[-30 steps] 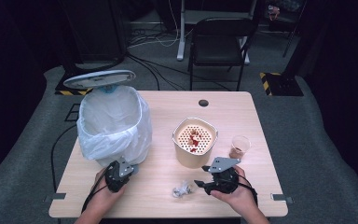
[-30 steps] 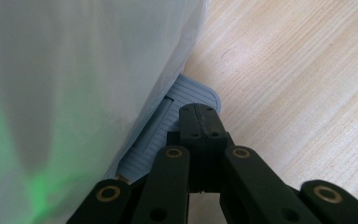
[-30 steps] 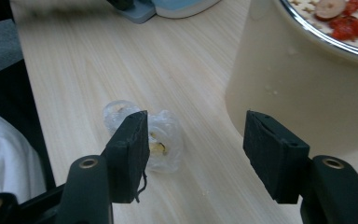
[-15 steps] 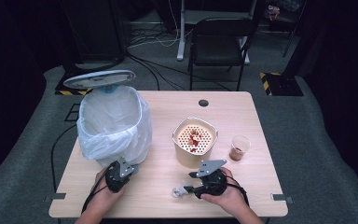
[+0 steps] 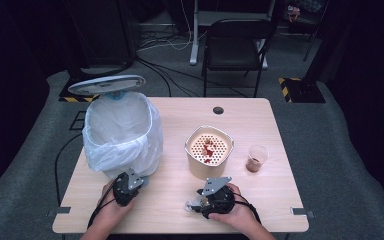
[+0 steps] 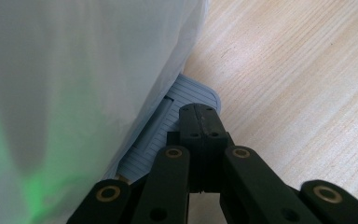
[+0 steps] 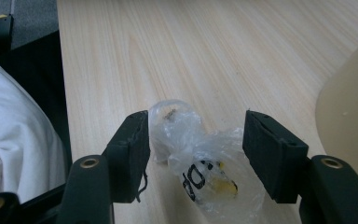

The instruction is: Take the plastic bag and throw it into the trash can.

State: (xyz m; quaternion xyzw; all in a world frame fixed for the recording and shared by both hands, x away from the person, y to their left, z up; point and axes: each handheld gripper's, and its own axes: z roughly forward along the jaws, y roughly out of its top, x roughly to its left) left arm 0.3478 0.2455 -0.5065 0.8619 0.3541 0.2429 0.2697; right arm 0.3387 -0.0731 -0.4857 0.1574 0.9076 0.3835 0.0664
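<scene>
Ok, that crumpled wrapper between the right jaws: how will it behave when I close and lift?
The wrapper is thin, crinkled clear film, so it will likely squash flat rather than resist. It looks very light and should lift easily. The glossy film may slip, and the right gripper has the left pad at the film and a gap on the right, so it could shift sideways first.

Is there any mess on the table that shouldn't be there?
Yes. A crumpled clear plastic wrapper lies loose on the table near the front edge, litter between the right gripper's open jaws. Red bits sit on the beige container's perforated top.
</scene>
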